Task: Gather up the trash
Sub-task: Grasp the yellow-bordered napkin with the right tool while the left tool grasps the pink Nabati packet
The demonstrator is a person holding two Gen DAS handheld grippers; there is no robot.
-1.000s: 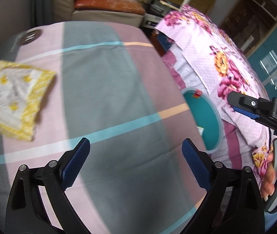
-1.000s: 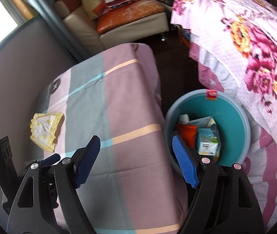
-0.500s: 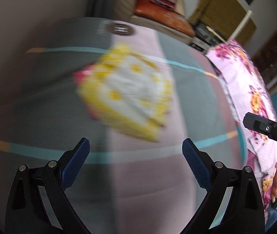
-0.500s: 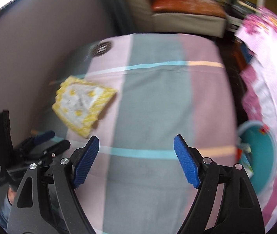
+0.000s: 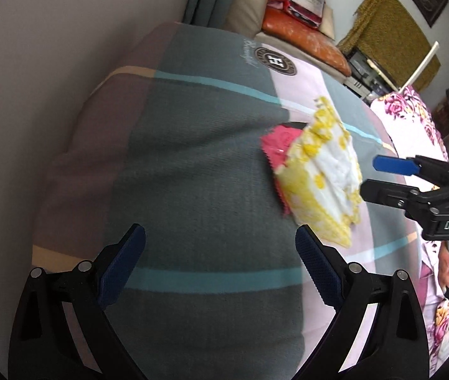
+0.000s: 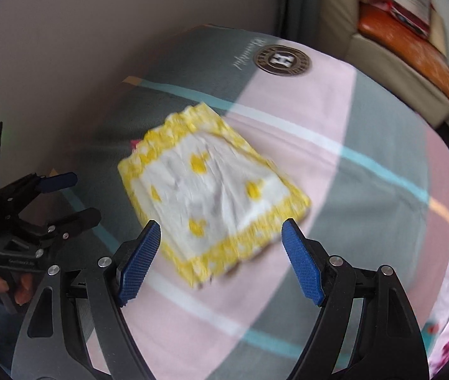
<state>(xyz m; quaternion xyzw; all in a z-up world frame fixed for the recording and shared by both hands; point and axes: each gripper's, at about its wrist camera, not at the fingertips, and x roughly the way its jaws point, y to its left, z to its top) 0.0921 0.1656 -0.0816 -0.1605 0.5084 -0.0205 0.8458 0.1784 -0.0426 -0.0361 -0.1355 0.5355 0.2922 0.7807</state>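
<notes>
- Two grippers in your hands, both over the striped cloth (image 6: 335, 120) that covers the surface.
- Your right gripper (image 6: 221, 247) points steeply down; its jaws stand wide open with nothing between them, blue pads (image 6: 302, 262) clear of everything.
- Yellow-and-white packet (image 6: 211, 190) lies flat on the cloth, just ahead of the right jaws and roughly centred between them, not touched. Blurred; print unreadable.
- In the left wrist view a pink wrapper (image 5: 280, 145) pokes out from under the packet's side toward the wall. In the right view only a sliver of it shows.
- Your left gripper (image 5: 219, 266) has its jaws open and empty, over the grey band of the cloth, with the packet (image 5: 322, 171) ahead and off to the right.
- Round crest (image 6: 283, 58) is printed on the cloth near the far edge of the surface, well apart from the packet.
- Beyond the far edge: sofa (image 5: 303, 31) with an orange cushion and a red box on it.
- Floral bedding (image 5: 411, 120) runs along the right edge.
</notes>
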